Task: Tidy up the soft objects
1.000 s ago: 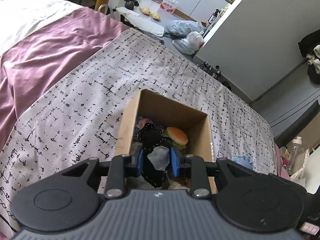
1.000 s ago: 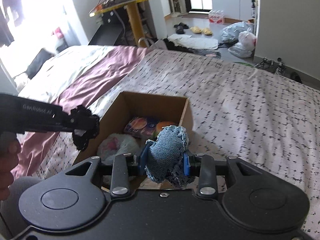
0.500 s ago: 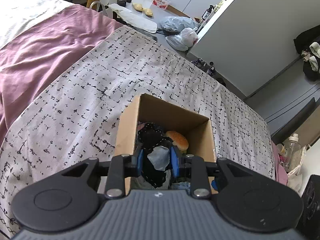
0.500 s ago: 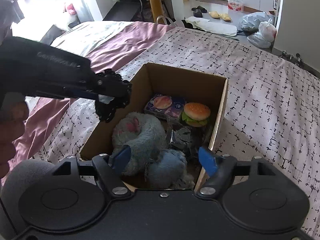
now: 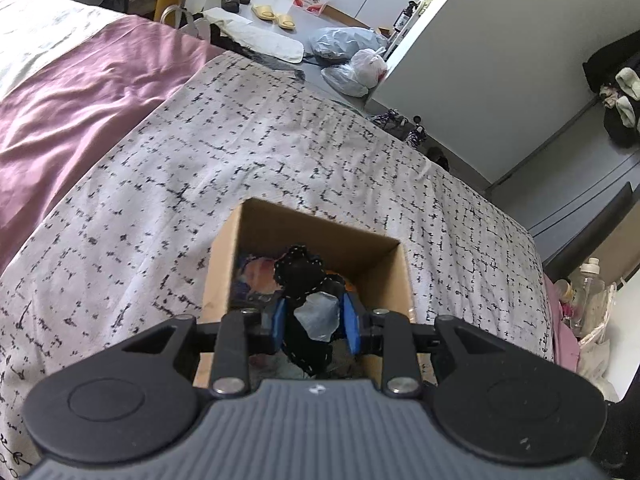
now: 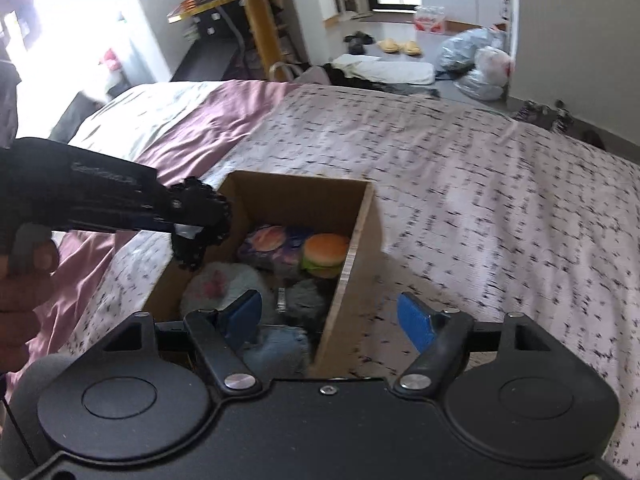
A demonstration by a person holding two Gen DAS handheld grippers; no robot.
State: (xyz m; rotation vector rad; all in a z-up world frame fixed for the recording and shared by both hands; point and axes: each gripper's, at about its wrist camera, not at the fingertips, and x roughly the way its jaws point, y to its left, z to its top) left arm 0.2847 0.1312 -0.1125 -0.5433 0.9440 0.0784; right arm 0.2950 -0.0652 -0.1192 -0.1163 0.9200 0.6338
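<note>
A cardboard box (image 6: 352, 240) stands on the patterned bedspread and holds soft toys: a plush burger (image 6: 325, 254), a round grey plush (image 6: 224, 286), and a blue denim piece (image 6: 280, 350) at its near end. My left gripper (image 5: 314, 316) is shut on a black stitched soft toy with a grey patch (image 5: 302, 276), held over the box (image 5: 224, 264); it also shows in the right wrist view (image 6: 200, 222) above the box's left wall. My right gripper (image 6: 332, 318) is open and empty, just above the box's near right wall.
The bed carries a black-and-white patterned spread (image 5: 240, 148) and a purple sheet (image 5: 80, 92) to the left. Beyond the bed's far edge lie plastic bags (image 5: 352, 56), slippers and a yellow table leg (image 6: 260, 36). A bottle (image 5: 592, 292) stands at the right.
My right gripper opened and let the denim piece drop into the box, then drew back to the right. My left gripper moved over the box with the black toy.
</note>
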